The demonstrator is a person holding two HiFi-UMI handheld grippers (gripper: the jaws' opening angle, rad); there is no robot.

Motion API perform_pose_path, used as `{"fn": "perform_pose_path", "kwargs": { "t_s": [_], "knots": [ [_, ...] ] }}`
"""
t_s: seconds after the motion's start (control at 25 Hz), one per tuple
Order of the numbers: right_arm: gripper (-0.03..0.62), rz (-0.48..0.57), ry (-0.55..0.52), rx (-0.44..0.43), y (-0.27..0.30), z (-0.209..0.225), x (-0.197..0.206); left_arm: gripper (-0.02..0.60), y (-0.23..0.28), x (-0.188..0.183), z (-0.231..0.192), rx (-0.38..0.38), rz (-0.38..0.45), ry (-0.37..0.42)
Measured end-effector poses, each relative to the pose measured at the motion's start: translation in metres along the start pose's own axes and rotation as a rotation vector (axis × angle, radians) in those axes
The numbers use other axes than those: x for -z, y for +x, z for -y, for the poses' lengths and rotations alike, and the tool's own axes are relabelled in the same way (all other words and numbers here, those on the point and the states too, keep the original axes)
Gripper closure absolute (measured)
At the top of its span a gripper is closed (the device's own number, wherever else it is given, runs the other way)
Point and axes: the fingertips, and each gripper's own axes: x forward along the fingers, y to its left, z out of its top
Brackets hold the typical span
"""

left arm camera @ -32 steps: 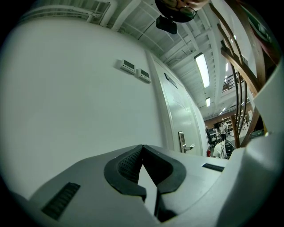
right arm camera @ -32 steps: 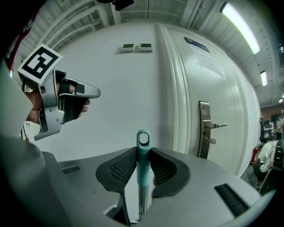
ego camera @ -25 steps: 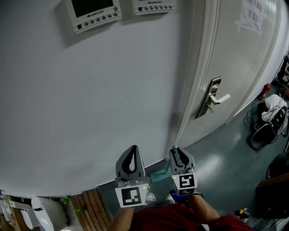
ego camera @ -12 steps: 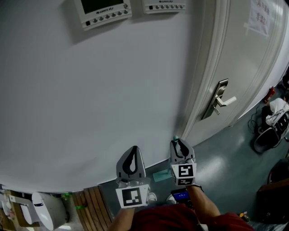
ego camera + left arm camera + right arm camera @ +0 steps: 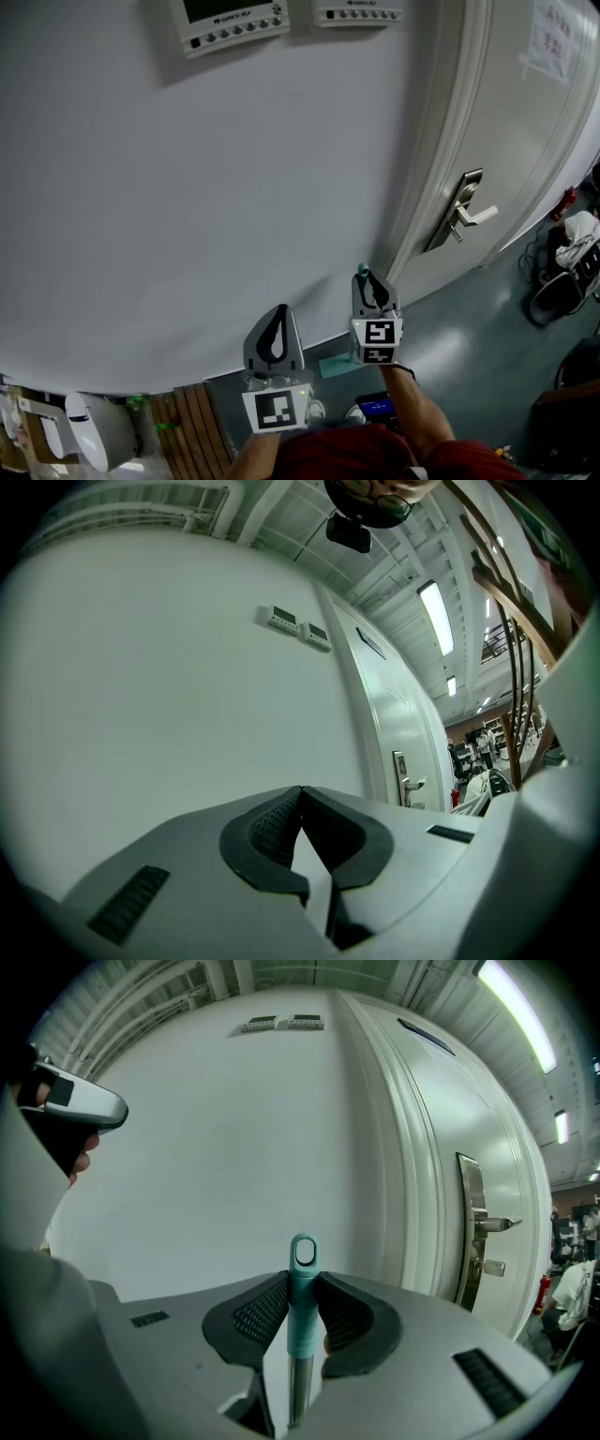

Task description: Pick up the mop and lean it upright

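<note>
Two grippers logged | mop handle (image 5: 302, 1321) is gripped at teal end by right gripper (image 5: 302, 1279), carried nearer wall (image 5: 187, 206) than before | left gripper (image 5: 299, 794) is pinched closed, empty | leaning judged near

A wall control panel (image 5: 230, 17) carries a small brand line under its screen, possibly "GREE", too small to confirm. A paper notice (image 5: 551, 42) on the door (image 5: 525, 150) bears unreadable red print. The left gripper (image 5: 279, 309) and right gripper (image 5: 367, 277) each carry a black-and-white square marker (image 5: 275, 411).
</note>
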Motion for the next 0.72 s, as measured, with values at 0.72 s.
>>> {"fn": "perform_pose_path", "kwargs": {
  "t_s": [0.72],
  "knots": [
    [0.485, -0.022, 0.006, 0.023, 0.033, 0.006, 0.002, 0.568, -0.003, 0.0, -0.006, -0.008, -0.005, 0.0]
  ]
}}
